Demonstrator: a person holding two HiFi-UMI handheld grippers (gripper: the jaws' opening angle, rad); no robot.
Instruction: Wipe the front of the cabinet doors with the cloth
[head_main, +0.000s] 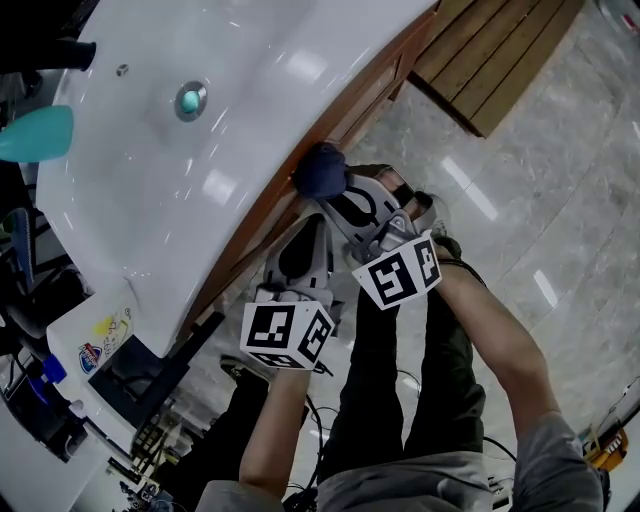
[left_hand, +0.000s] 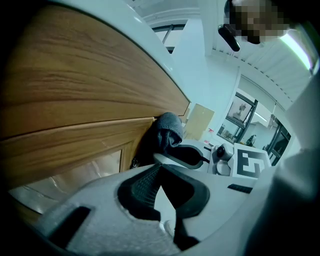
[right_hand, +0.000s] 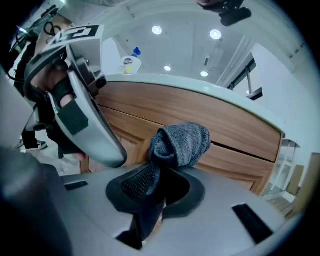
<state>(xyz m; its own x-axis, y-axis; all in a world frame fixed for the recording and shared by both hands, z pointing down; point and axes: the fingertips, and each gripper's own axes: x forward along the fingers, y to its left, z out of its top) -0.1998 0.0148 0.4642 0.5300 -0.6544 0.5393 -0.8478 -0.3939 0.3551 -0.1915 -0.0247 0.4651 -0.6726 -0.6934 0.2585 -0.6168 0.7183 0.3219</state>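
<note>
The dark blue-grey cloth (head_main: 318, 170) is bunched into a ball, and my right gripper (head_main: 337, 192) is shut on it. The ball touches the upper part of the wooden cabinet front (head_main: 352, 104), just under the white counter. In the right gripper view the cloth (right_hand: 182, 142) bulges out past the right gripper (right_hand: 155, 181), with wood panels (right_hand: 225, 122) right behind it. My left gripper (head_main: 312, 226) sits beside it, lower on the door, its jaws meeting at the tips with nothing between them. The left gripper view shows the left gripper (left_hand: 160, 172), the cloth (left_hand: 167, 131) and the door panel (left_hand: 75, 100).
A white basin top (head_main: 220, 140) with a drain (head_main: 190, 100) overhangs the cabinet. A cleaner bottle (right_hand: 130, 63) stands on the counter. A slatted wooden platform (head_main: 500, 50) lies on the glossy marble floor (head_main: 540, 200). The person's legs (head_main: 440, 380) stand close to the cabinet.
</note>
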